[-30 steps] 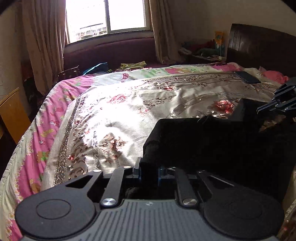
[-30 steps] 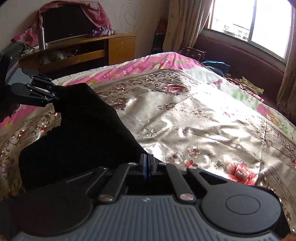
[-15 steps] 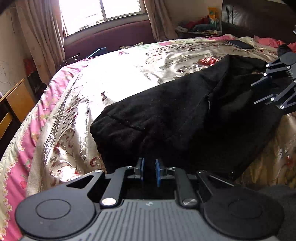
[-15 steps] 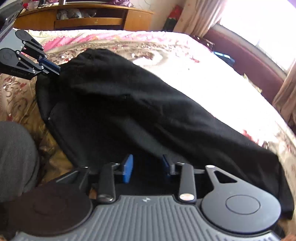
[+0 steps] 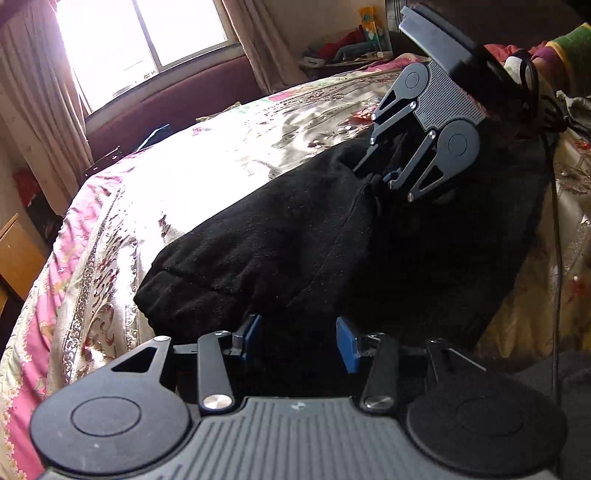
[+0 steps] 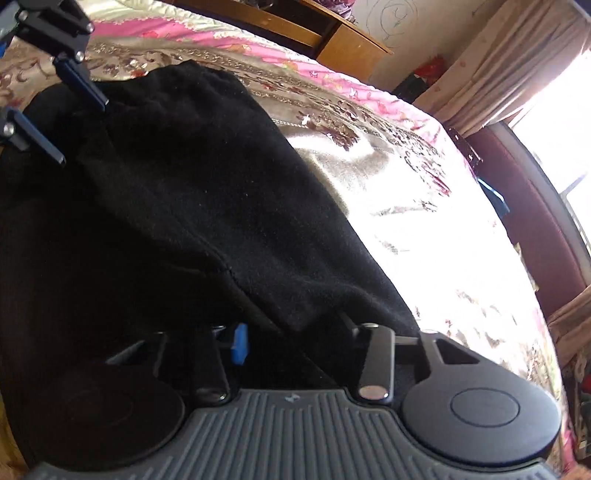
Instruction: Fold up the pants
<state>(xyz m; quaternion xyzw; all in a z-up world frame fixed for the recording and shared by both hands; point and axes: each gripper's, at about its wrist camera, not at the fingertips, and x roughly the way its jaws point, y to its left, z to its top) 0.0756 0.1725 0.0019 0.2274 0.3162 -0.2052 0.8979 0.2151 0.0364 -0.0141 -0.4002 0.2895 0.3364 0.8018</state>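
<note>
Laying the black pants (image 5: pixel 303 236) folded across the bed (image 5: pixel 229 133), I let my left tool (image 5: pixel 297 341) spread open, cloth between the blue pads but unpressed. My right tool (image 5: pixel 384 177), at two o'clock, is closing; whether it pinches cloth I cannot tell. Bare quilt toward eleven o'clock leaves room.

Bedroom. Bed (image 5: pixel 122 236) with floral satin bedspread, gold and pink, sunlit to glare across its middle. Window (image 5: pixel 144 40) beyond the far edge, very bright, flanked by beige curtains (image 5: pixel 33 110); maroon padded bench (image 5: pixel 177 99) beneath the sill. Dark headboard (image 5: pixel 554 14) at one end. Wooden cabinet (image 6: pixel 332 37) against a pale, scribbled wall (image 6: pixel 413 26). Cluttered nightstand (image 5: pixel 347 55) in the corner.
</note>
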